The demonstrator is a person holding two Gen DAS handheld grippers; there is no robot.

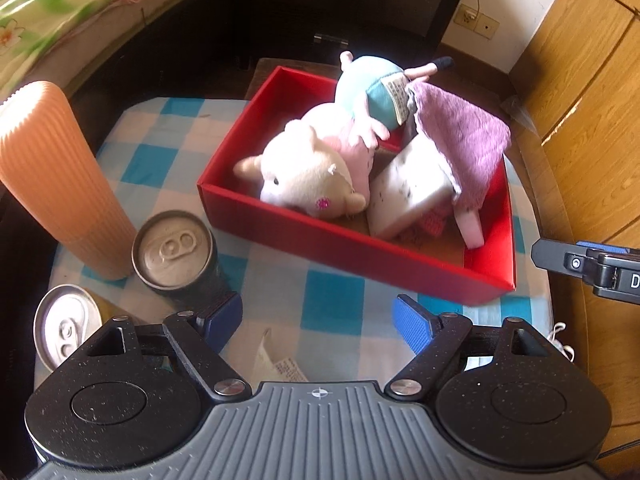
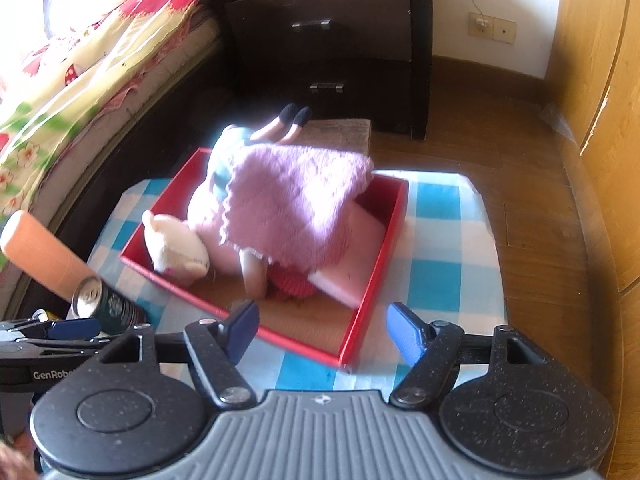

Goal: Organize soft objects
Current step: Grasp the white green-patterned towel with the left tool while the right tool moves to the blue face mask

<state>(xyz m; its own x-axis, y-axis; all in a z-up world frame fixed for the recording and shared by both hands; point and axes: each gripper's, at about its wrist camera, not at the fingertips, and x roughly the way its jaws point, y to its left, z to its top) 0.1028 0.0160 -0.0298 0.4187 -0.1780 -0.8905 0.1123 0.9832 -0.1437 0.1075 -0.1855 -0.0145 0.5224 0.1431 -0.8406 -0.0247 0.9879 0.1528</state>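
Observation:
A red box [image 1: 352, 258] [image 2: 372, 288] sits on a blue-and-white checked cloth [image 1: 332, 304] [image 2: 444, 256]. In it lie a pink plush pig [image 1: 308, 176] [image 2: 180, 248] with a teal dress, a purple knitted cloth [image 1: 464, 132] [image 2: 296, 208] draped over it, and a white sponge block [image 1: 408, 192] [image 2: 352, 272]. My left gripper [image 1: 318, 324] is open and empty, just short of the box's near wall. My right gripper [image 2: 322, 330] is open and empty, over the box's near corner. It also shows at the right edge of the left wrist view [image 1: 592, 266].
An orange ribbed cylinder [image 1: 60, 176] [image 2: 44, 256] and two drink cans [image 1: 176, 254] [image 1: 68, 324] stand left of the box. A paper tag [image 1: 276, 360] lies on the cloth. A bed [image 2: 80, 80] is at left, a dark nightstand [image 2: 332, 40] behind, wooden cabinets [image 2: 600, 120] at right.

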